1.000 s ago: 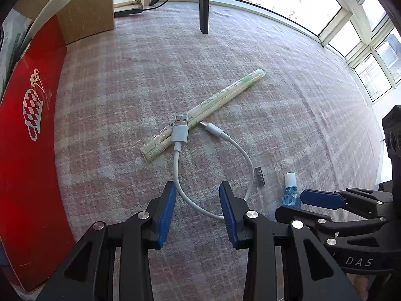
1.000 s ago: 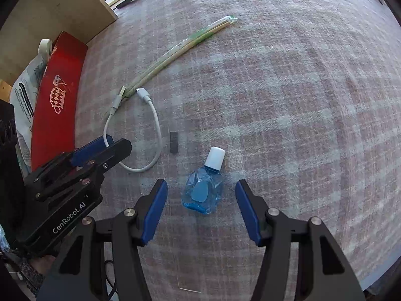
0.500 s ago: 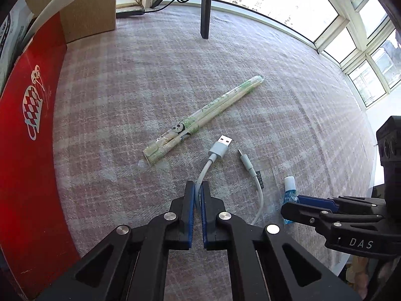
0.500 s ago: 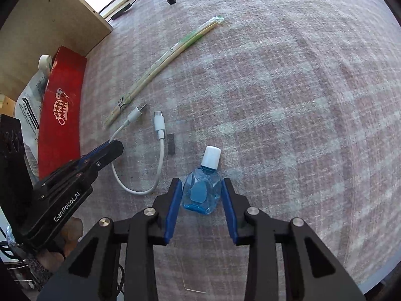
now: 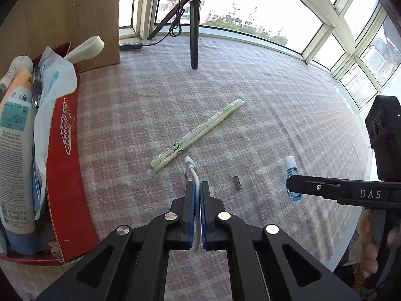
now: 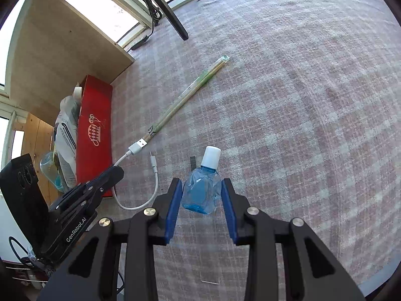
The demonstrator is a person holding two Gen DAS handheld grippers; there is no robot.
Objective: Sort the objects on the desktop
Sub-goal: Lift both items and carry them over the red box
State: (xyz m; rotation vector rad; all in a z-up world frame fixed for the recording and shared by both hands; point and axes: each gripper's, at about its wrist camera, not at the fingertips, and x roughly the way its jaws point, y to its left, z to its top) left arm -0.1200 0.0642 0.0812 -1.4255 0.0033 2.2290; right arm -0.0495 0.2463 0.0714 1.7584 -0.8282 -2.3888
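My left gripper (image 5: 197, 188) is shut on the middle of a white USB cable (image 5: 195, 173) and holds it above the checked tablecloth. Both plugs of the cable (image 6: 156, 175) hang free. My right gripper (image 6: 201, 182) is shut on a small blue bottle (image 6: 200, 195) with a white cap, lifted off the cloth. In the left wrist view the bottle (image 5: 291, 166) sticks out past the right gripper (image 5: 290, 184). The left gripper (image 6: 117, 171) shows at the left of the right wrist view.
Wrapped chopsticks (image 5: 198, 135) lie diagonally mid-table, and a small black chip (image 5: 237, 182) lies near the grippers. A red box (image 5: 65, 150) holding tubes and packets stands at the left, by a wooden panel (image 5: 62, 12). A tripod leg (image 5: 193, 45) stands at the back.
The left jaws closed on the cable and the right jaws closed on the bottle. Both grippers then rose, lifting cable and bottle off the cloth.
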